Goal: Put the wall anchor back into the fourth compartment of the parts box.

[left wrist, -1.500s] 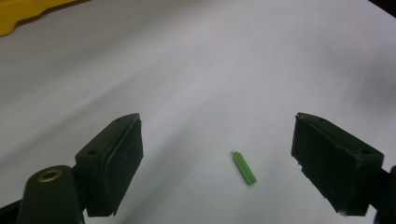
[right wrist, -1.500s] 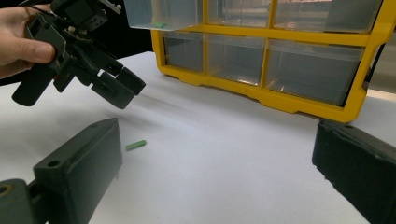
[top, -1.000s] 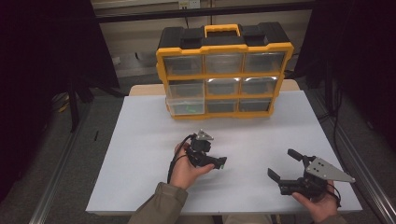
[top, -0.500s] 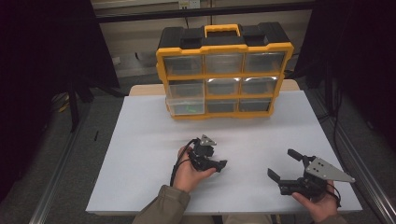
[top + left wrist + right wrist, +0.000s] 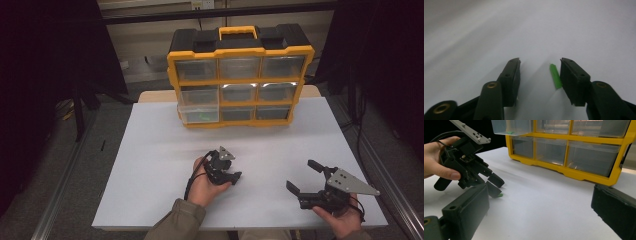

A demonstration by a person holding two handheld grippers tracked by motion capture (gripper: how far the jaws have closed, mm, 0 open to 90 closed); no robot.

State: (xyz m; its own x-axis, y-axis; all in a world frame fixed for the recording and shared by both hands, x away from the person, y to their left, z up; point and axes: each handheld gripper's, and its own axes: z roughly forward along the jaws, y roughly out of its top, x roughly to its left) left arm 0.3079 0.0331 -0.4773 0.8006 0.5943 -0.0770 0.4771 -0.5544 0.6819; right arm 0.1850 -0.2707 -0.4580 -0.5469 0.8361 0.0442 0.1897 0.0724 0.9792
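In the high view the left gripper (image 5: 234, 176) sits low and just left of the frame's middle, tipped down onto the white table (image 5: 150, 150), with the person's left hand (image 5: 202, 185) wrapped around its body. Its jaws have just been closing and now stand at a middling gap. In the left gripper view a small green plastic piece (image 5: 555, 76) lies flat on the table between the jaws, right of centre in the frame, close against the inner face of the right-hand jaw; whether that jaw touches it cannot be told, and the other jaw stands clear of it, so the piece is not yet clamped. The right gripper view shows the same piece (image 5: 500, 194) as a green speck at the left gripper's tips, left of the frame's middle.

The right gripper (image 5: 304, 176) lies at the lower right of the high view, cradled in the right hand (image 5: 345, 222), its jaws spread wide with nothing between them.

At the top centre of the high view stands a yellow and black organiser case (image 5: 240, 75) with clear drawers. Its lower left drawer (image 5: 199, 113) is pulled out a little, and something green shows inside it.
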